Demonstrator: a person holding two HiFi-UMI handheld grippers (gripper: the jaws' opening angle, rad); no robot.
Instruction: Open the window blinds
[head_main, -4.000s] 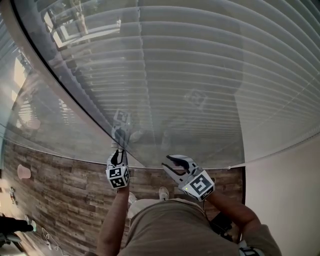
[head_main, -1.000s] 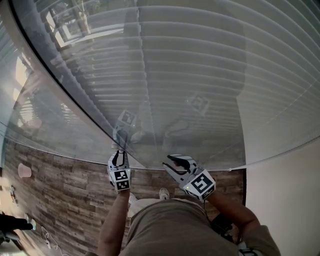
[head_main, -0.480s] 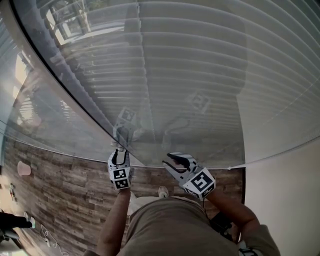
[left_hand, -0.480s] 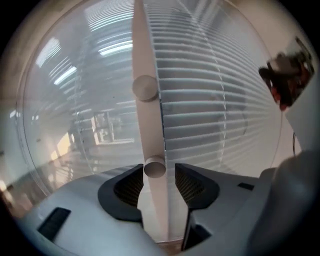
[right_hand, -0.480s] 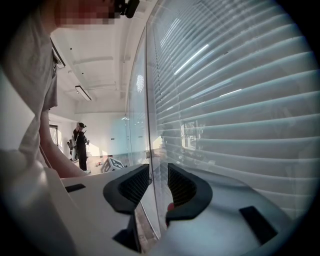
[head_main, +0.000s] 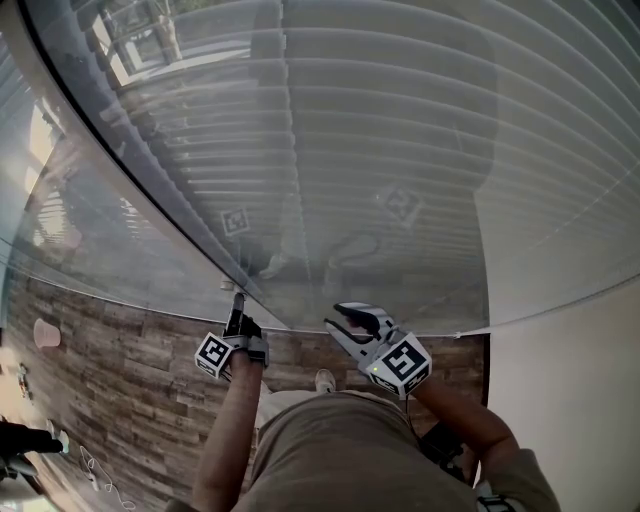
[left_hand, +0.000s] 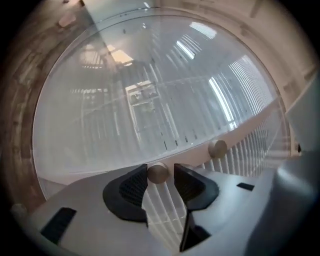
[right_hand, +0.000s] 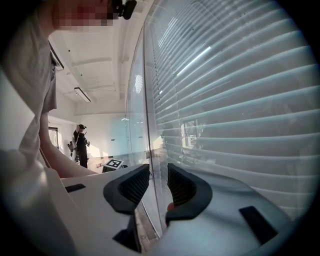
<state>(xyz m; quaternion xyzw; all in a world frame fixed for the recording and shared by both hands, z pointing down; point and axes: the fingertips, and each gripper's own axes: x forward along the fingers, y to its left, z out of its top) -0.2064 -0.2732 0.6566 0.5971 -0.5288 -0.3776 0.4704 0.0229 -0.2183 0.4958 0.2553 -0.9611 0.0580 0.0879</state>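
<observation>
The left gripper's (head_main: 238, 308) jaws, just opened wide, are set unclamped around 1 round knob (left_hand: 158, 173) at the glass pane (head_main: 130, 230) fronting the blinds (head_main: 400, 150), while the right gripper's (right_hand: 158, 180) parted jaws are held empty beside that pane.

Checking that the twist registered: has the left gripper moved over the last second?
Yes. Left gripper rolled in place: its cube swung leftward against the floor. Jaws have just been opening round the knob.

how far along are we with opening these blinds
Done so far: the slats let some outside view through, so they look partly tilted. In hand: the left gripper has the round knob between its fingers, which have just been opening. Left: any further tilting; the right gripper is open and empty.
</observation>
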